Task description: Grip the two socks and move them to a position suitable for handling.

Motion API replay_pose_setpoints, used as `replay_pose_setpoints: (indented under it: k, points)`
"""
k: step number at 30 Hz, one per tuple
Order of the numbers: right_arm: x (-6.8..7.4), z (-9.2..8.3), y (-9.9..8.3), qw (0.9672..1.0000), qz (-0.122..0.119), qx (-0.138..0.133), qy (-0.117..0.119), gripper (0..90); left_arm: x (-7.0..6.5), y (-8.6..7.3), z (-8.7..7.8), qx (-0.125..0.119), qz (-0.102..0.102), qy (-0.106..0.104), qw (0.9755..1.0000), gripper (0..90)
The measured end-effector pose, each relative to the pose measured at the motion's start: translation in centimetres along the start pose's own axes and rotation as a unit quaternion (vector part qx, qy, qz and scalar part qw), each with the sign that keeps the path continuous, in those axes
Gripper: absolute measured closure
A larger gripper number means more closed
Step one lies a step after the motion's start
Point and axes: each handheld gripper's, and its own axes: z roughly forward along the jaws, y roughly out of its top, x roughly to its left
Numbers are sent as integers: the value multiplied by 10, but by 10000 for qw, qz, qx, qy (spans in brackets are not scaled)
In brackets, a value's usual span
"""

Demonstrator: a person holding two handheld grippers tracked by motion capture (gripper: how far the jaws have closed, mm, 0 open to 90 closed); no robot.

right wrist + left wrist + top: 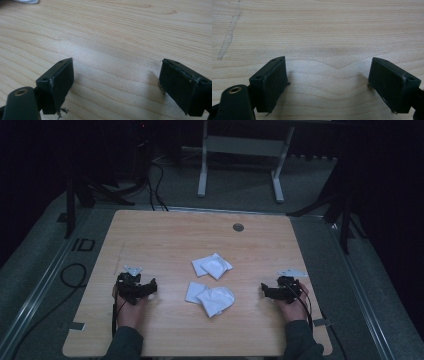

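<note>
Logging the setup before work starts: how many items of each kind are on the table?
White cloths: 2, the far cloth and the near cloth
Hand-held grippers: 2, the left gripper and the right gripper, both open and holding nothing
Total: 4

Between left gripper and right gripper: two white cloths, blocking the straight line across.
Ahead of each: bare table, open.
Between each one's jaws: bare wood.
</note>
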Motion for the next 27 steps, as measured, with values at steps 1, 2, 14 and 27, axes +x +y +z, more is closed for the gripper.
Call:
replay_pose_setpoints:
  k: [1, 2, 14, 27]
  points:
    - [0, 0, 0, 10000, -2, -1, 0, 126, 0, 0, 0, 0, 0, 0, 10000, 152]
    - [0, 0, 0, 10000, -2, -1, 0, 126, 0, 0, 0, -1, 1, -1, 10000, 152]
    - [3, -2, -2, 10000, -12, -11, 6, 133, 0, 0, 0, -5, -5, 4, 10000, 152]
    - [10, -8, -2, 10000, 6, 49, -27, 295, -1, -1, -1, -8, -31, 31, 10000, 153]
